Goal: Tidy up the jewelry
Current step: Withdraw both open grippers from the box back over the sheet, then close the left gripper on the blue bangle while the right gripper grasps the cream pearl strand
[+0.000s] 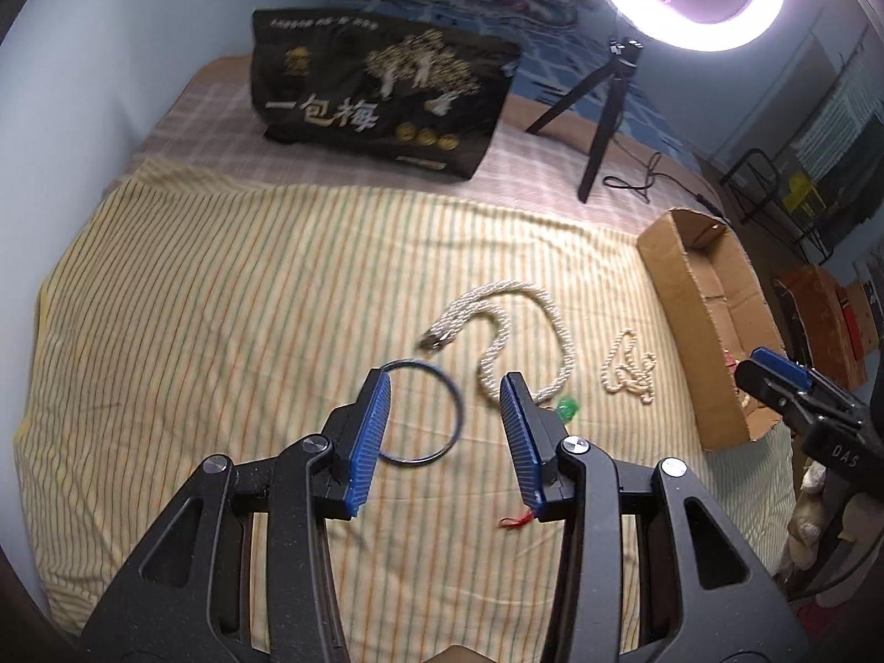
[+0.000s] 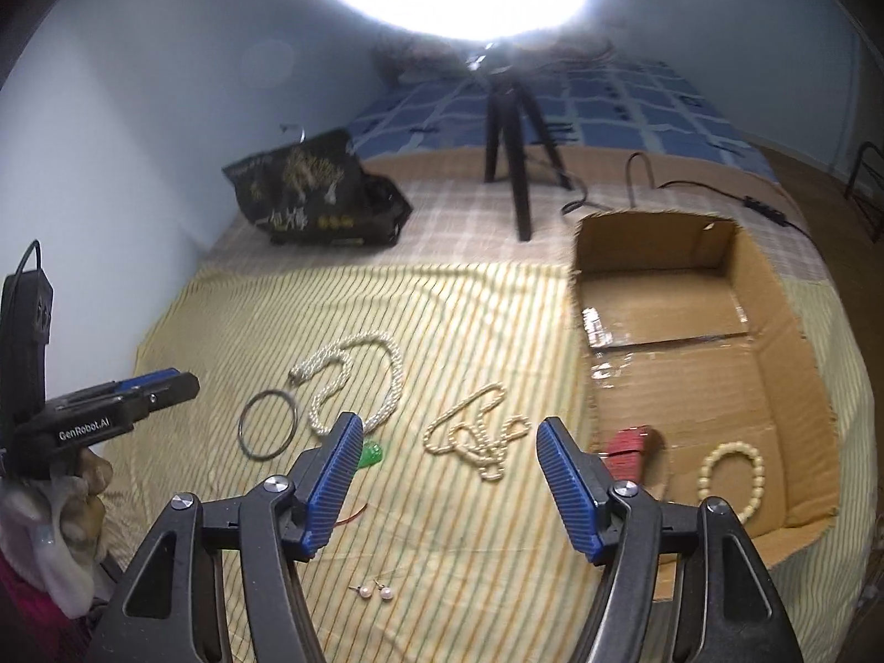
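On the striped cloth lie a dark bangle [image 1: 436, 414] [image 2: 269, 424], a thick twisted pearl rope [image 1: 514, 331] [image 2: 353, 381], a thin cream pearl necklace [image 1: 630, 370] [image 2: 478, 439], a green pendant on a red cord [image 1: 566, 408] [image 2: 371, 453] and two pearl earrings [image 2: 375, 592]. My left gripper [image 1: 446, 411] is open, its left finger over the bangle's rim. My right gripper [image 2: 450, 445] is open above the thin necklace. The cardboard box [image 2: 773, 304] [image 1: 671, 271] holds a cream bead bracelet [image 2: 732, 475] and a red item [image 2: 627, 450].
A black printed bag [image 1: 381, 94] [image 2: 315, 193] sits at the back left. A ring light on a black tripod [image 1: 602, 110] [image 2: 511, 166] stands behind the box, its cable [image 2: 718, 188] trailing right. A wall runs along the left; the bed's edge lies to the right.
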Action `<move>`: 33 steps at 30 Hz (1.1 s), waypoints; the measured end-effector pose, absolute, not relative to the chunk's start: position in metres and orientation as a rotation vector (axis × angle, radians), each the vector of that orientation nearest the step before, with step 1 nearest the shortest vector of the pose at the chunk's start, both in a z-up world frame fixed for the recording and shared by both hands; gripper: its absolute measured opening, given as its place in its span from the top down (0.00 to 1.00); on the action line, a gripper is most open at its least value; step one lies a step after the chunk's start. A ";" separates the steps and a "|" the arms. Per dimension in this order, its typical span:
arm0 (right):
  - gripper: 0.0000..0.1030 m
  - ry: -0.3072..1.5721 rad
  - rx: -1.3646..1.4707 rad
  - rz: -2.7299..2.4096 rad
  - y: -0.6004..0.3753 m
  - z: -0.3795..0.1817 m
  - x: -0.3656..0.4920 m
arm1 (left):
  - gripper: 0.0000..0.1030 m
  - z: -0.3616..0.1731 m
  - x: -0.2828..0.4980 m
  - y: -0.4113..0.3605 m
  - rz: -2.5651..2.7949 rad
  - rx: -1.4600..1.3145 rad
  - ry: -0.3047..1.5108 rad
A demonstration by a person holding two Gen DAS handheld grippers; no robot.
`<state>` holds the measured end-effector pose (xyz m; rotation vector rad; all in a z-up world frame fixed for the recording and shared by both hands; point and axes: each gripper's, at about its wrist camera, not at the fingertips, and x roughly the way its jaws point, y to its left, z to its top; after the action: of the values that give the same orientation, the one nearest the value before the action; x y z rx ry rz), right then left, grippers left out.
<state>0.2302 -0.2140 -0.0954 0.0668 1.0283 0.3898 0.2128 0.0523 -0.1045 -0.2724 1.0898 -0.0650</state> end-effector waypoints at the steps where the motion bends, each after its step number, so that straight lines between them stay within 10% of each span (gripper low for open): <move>1: 0.37 1.041 0.063 0.394 -0.211 -0.100 0.232 | 0.60 -0.106 0.212 0.054 -0.062 -0.276 1.093; 10: 0.58 1.156 0.083 0.419 -0.201 -0.133 0.249 | 0.60 -0.145 0.219 0.074 -0.015 -0.358 1.209; 33: 0.72 1.278 0.017 0.424 -0.169 -0.181 0.274 | 0.65 -0.188 0.237 0.080 -0.004 -0.393 1.307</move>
<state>0.2743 -0.1691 -0.1808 0.0169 1.2781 0.4242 0.2370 0.0801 -0.1876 -0.3934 1.3070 -0.0044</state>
